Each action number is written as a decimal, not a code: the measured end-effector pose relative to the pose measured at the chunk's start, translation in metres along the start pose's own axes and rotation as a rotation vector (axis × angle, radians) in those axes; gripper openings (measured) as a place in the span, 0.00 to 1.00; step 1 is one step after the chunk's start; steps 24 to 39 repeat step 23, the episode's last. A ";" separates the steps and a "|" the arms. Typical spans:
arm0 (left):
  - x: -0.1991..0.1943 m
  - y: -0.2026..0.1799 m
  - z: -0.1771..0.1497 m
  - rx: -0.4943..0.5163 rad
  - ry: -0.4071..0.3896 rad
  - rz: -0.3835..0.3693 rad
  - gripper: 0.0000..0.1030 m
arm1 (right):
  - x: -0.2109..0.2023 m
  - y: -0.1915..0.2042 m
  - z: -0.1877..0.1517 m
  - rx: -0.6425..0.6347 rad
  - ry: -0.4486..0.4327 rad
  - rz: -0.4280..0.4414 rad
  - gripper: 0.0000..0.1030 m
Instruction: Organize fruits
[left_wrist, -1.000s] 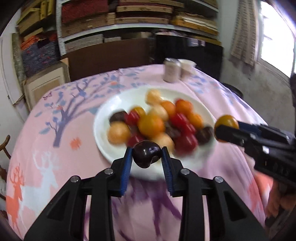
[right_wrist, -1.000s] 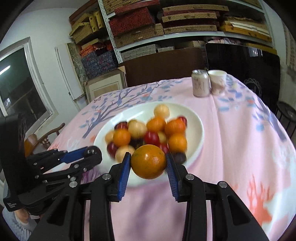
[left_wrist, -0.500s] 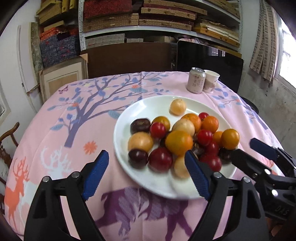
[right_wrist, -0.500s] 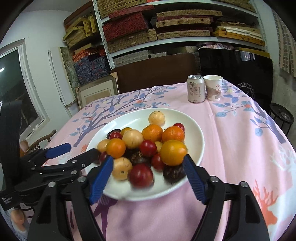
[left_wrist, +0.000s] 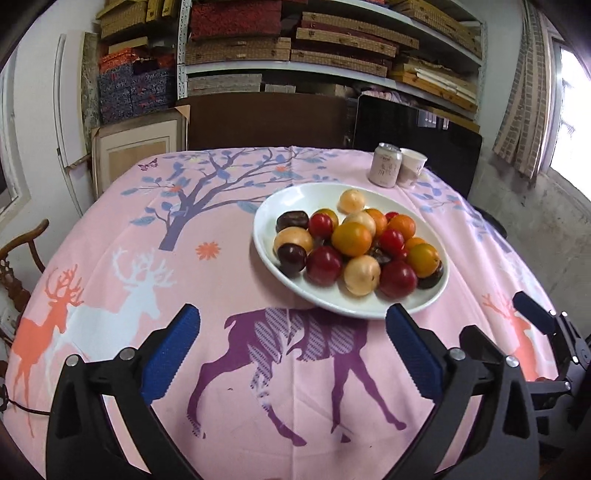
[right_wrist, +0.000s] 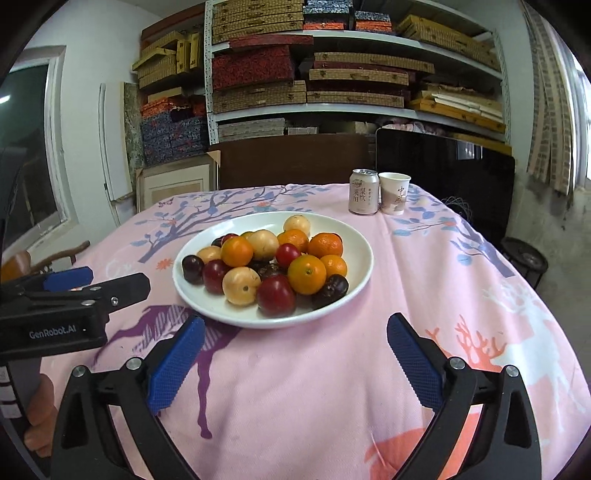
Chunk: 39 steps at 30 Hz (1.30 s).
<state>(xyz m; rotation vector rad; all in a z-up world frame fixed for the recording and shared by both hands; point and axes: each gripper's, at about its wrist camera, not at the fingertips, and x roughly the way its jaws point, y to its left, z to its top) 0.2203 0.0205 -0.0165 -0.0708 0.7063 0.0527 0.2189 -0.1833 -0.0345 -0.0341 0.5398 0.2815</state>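
Note:
A white plate (left_wrist: 295, 199) on the pink tablecloth holds a pile of several fruits: oranges, red plums, dark plums and pale yellow ones. A dark plum (left_wrist: 291, 258) lies at the pile's left edge and an orange (right_wrist: 306, 274) near its front. My left gripper (left_wrist: 291, 321) hangs over the cloth short of the plate, its jaws opening wide with nothing between them. My right gripper (right_wrist: 295, 325) is likewise back from the plate (right_wrist: 354, 236), jaws opening, nothing held. Each gripper shows in the other's view, the right gripper (left_wrist: 498, 317) and the left gripper (right_wrist: 114, 278).
A drink can (right_wrist: 364, 192) and a paper cup (right_wrist: 394, 193) stand at the far side of the table. A black screen (right_wrist: 443, 177) and stacked shelves are behind it. A wooden chair (left_wrist: 22, 251) sits off the table's left edge.
The left gripper let go of a dark plum and the right let go of an orange; both fruits now lie on the plate. Both grippers opened wide and drew back from the plate.

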 end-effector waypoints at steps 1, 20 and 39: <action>0.000 -0.001 -0.001 0.005 0.000 0.007 0.96 | 0.001 -0.001 0.000 -0.001 0.002 -0.004 0.97; -0.001 -0.006 -0.005 0.016 -0.010 0.060 0.96 | 0.008 -0.010 0.000 0.045 0.029 0.007 0.97; 0.001 -0.007 -0.006 0.018 -0.008 0.069 0.96 | 0.009 -0.010 -0.001 0.044 0.030 0.008 0.97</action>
